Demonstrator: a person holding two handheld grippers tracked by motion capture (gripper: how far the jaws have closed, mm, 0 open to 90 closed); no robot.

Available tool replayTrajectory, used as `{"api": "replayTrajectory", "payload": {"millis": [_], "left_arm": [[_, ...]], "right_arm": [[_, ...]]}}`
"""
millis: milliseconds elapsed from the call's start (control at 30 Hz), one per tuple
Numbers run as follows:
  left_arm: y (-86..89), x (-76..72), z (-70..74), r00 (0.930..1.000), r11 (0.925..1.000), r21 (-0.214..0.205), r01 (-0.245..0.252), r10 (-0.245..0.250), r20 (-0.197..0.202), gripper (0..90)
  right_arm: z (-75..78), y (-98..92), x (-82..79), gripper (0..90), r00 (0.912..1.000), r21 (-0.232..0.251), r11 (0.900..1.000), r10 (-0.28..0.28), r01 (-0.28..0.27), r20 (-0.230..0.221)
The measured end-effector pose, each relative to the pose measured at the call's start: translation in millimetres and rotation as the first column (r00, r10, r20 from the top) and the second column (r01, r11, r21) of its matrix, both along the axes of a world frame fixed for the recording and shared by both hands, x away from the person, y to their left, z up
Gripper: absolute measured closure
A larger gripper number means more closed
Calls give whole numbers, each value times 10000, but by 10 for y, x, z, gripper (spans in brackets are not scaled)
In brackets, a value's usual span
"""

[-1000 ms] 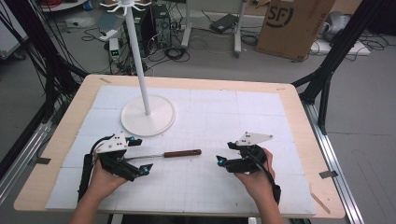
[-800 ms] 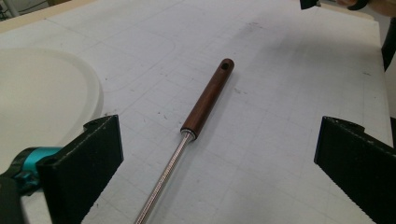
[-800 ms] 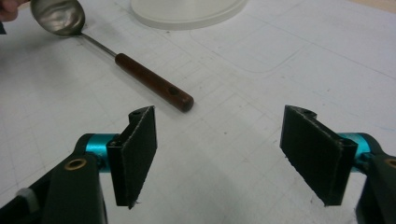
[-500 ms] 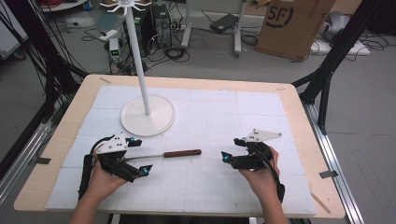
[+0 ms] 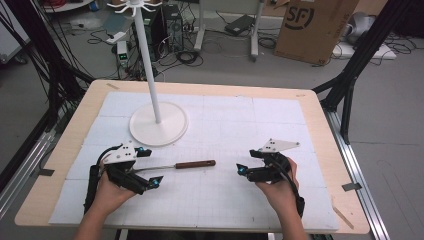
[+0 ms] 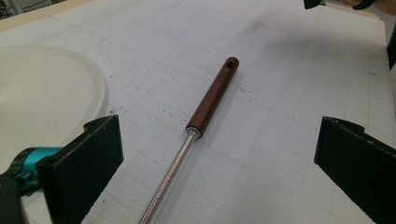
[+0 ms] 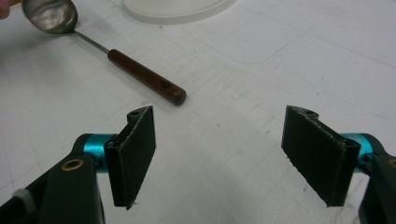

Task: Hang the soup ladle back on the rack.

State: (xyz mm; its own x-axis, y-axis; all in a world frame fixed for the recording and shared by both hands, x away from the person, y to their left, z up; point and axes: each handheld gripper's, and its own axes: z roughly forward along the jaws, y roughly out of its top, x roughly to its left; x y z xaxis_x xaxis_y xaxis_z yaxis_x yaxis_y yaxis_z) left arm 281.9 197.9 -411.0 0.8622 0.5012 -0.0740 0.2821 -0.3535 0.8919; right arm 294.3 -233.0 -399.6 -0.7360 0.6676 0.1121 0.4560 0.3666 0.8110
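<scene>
A ladle [image 5: 195, 164] with a brown wooden handle [image 6: 212, 95] and a thin metal shaft lies flat on the white mat, handle pointing right. My left gripper [image 5: 150, 166] is open, its jaws standing wide on either side of the shaft [image 6: 168, 177] without touching it. To the right of the handle's end, my right gripper [image 5: 246, 161] is open and points left toward it. Its jaws have just been opening, and nothing is between them [image 7: 219, 135]. The right gripper view looks along the handle [image 7: 144, 77] to the ladle's steel bowl [image 7: 49, 14].
A white stand with a round base [image 5: 159, 125] and a tall pole [image 5: 150, 65] topped by hooks rises behind the left gripper. The mat [image 5: 240, 120] covers most of the wooden table. A cardboard box [image 5: 312, 25] and cables lie on the floor beyond.
My right gripper has shifted slightly to the right and tilted a little. The left gripper and the ladle have stayed where they were.
</scene>
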Motion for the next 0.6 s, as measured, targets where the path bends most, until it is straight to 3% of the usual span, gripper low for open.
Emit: {"api": "replayTrajectory", "payload": {"millis": [100,267,400,500,600], "left_arm": [[-8,8,19,10000,9999,98,29,-29,-45,17],[-11,55,25,9997,9973,702,-203,211,-102,24],[-26,120,66,9994,9957,924,-91,122,-327,114],[-57,170,84,9987,9941,1087,27,29,-509,122],[-114,224,103,9972,9856,1680,184,-58,-749,151]], "right_arm": [[-22,-3,0,258,10000,-144,9999,26,-27,-59],[-25,10,4,260,9999,-127,9999,100,-100,-44],[-32,27,15,260,9999,-188,9997,143,-144,-64],[-23,18,8,260,9999,-137,9998,161,-162,-35],[-28,15,13,260,9999,-123,9998,121,-122,-73]]}}
